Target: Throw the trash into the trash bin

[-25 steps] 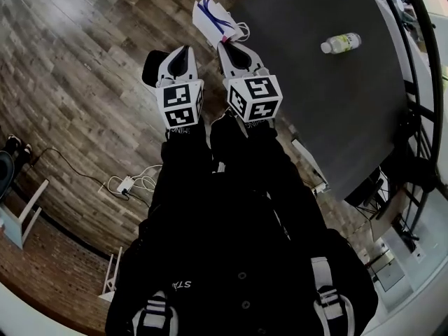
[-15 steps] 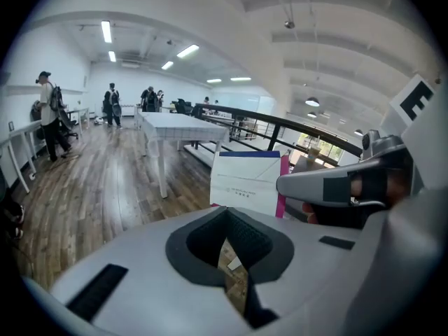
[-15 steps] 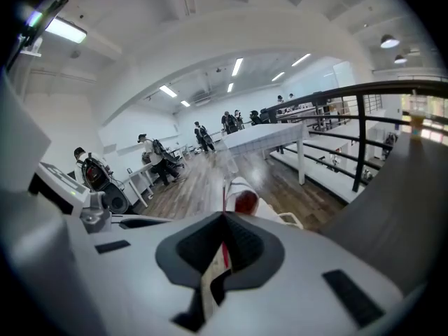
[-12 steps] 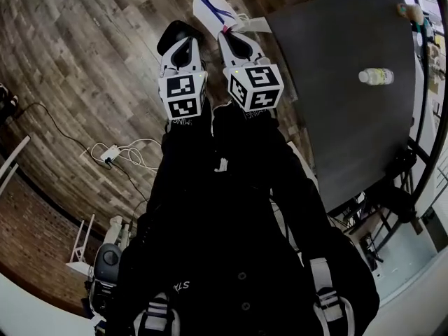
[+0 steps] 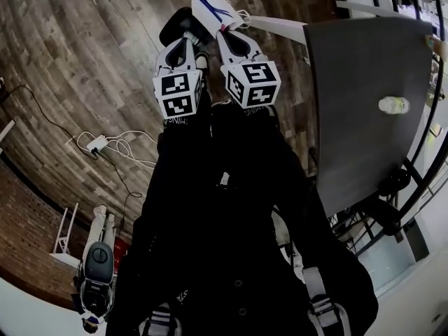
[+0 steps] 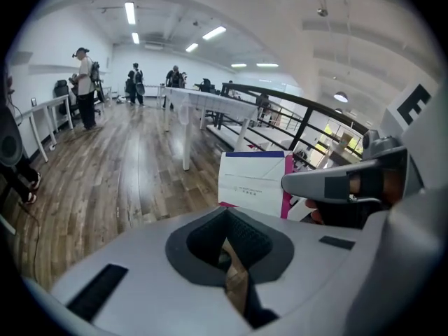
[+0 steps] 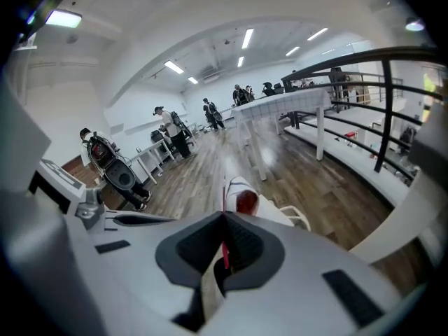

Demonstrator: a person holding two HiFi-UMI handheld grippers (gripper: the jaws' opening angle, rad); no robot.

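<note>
A: gripper status?
B: right gripper (image 5: 227, 39) is clamped on the paper bag (image 5: 210, 7). Its own view shows a thin pink edge of the bag pinched between the pads, with the white body and a cord handle (image 7: 301, 219) just beyond the tips. left gripper (image 5: 183, 44) is closed too, pads together, nothing between them that I can see
A: so a one-handed carry?
B: looks like it. Both grippers sit side by side, close together, angled down, out in front of the person. The bag sticks out past the right tips, clear of the floor (image 5: 84, 68). Can't tell whether it brushes the left tips
A: dark blob at the left tip?
B: there's a dark shape (image 5: 176, 28) just past the left gripper in the head view. It doesn't show in the left gripper view and I can't tell what it is. Wouldn't call it held
A: bin?
B: not in any view. Around them: wood floor, cables (image 5: 115, 145) off to the left, grey table (image 5: 364, 131) on the right with a bottle (image 5: 393, 105) on it, well apart from the bag. people (image 6: 84, 82) and desks (image 6: 203, 103) far down the room
A: progress then
B: my read is pickup done, trash gripped and off the ground. What's left: find the bin, get the bag over its mouth, open the right jaws. The bottle may be trash as well, the task line doesn't say. Roughly halfway, drop not yet made
</note>
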